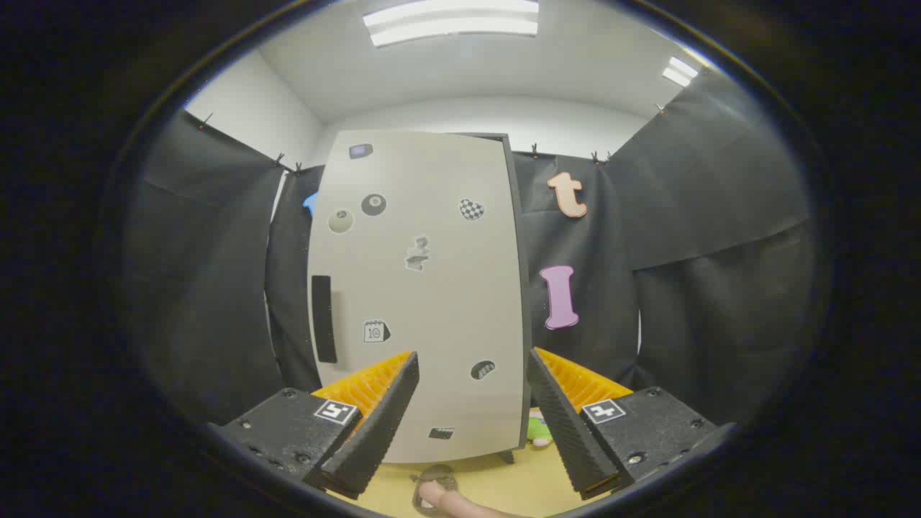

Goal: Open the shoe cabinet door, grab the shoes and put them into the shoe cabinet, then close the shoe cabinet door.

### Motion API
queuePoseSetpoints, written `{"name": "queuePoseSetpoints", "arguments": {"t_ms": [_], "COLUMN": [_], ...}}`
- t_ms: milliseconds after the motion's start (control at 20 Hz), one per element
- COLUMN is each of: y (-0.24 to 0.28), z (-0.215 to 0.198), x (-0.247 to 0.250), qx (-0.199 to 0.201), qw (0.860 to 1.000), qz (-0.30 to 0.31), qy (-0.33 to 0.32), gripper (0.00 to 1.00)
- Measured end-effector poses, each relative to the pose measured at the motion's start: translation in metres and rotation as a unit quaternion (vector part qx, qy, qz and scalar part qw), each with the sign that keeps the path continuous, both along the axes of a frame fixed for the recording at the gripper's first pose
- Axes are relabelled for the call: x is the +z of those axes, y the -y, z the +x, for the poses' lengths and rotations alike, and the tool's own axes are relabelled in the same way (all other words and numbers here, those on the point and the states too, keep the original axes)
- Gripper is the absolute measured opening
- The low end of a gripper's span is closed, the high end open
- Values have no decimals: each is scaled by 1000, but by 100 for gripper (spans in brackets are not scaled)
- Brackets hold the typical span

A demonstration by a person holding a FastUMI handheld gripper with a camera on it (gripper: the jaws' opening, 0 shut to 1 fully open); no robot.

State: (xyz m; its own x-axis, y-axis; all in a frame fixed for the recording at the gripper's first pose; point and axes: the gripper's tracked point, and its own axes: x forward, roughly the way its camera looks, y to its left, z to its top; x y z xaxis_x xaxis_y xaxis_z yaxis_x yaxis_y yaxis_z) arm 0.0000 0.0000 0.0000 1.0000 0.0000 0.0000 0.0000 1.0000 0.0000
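Gripper [471,403] with its fingers spread wide and nothing between them, facing the closed door [417,288] of the shoe cabinet, which stands straight ahead of it. The door is a tall pale panel, its long axis upright, dotted with small stickers [471,209]. A dark vertical handle [323,319] sits near the door's left edge, about mid-height and somewhat below; it lies left of the left finger and beyond its tip. The cabinet's dark side edge [519,288] shows along the door's right margin, so the hinges are probably on the right and the door should swing from the handle side. The opening move therefore likely calls for a shift leftward to bring the handle between the fingers, its long axis parallel to the door.

A shoe [434,478], partly seen, lies on the yellow floor [504,482] in front of the door's foot, below and between the fingers; a pale elongated object [460,503] touches it, identity unclear. A small green item [537,430] sits at the cabinet's lower right corner. Black cloth walls the booth behind the cabinet; a white ceiling with strip lights [452,21] is above it.
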Motion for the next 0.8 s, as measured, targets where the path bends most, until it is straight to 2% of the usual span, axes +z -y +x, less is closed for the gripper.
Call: {"name": "queuePoseSetpoints", "arguments": {"t_ms": [250,800], "y": [-29,-40], "z": [-15,-32], "x": [17,34], "qx": [-8,-3], "qw": [1000,1000], "qz": [-19,-26], "qy": [0,17], "gripper": [99,98]}}
